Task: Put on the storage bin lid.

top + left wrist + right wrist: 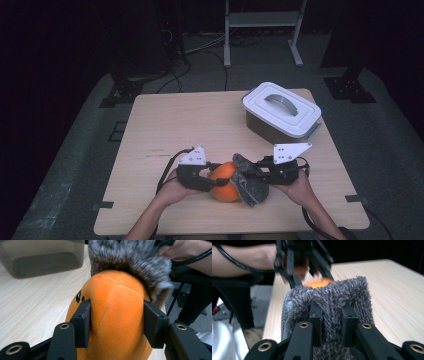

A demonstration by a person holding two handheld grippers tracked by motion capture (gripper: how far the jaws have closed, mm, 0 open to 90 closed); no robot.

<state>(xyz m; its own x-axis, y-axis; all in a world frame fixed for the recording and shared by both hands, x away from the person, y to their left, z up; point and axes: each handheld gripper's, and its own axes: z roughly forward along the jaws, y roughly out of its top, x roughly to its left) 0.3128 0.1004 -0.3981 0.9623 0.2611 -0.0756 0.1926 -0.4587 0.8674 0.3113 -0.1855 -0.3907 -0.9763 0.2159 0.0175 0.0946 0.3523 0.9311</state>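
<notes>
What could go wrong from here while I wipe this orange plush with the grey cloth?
The left tool pinches only the soft sides of the orange plush toy, so a firm wipe may squeeze it out of the grip. The right tool holds just a fold of the shaggy grey cloth, which might pull free. Both are near the table front edge, so a slipped toy could fall off.

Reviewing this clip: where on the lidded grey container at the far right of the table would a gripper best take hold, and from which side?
Probably the arched handle on top of the grey container, approached from above. The handle stands proud of the flat white lid and looks slim enough to fit between two jaws, closing across its width. The container's body looks too wide for a side grip.
</notes>
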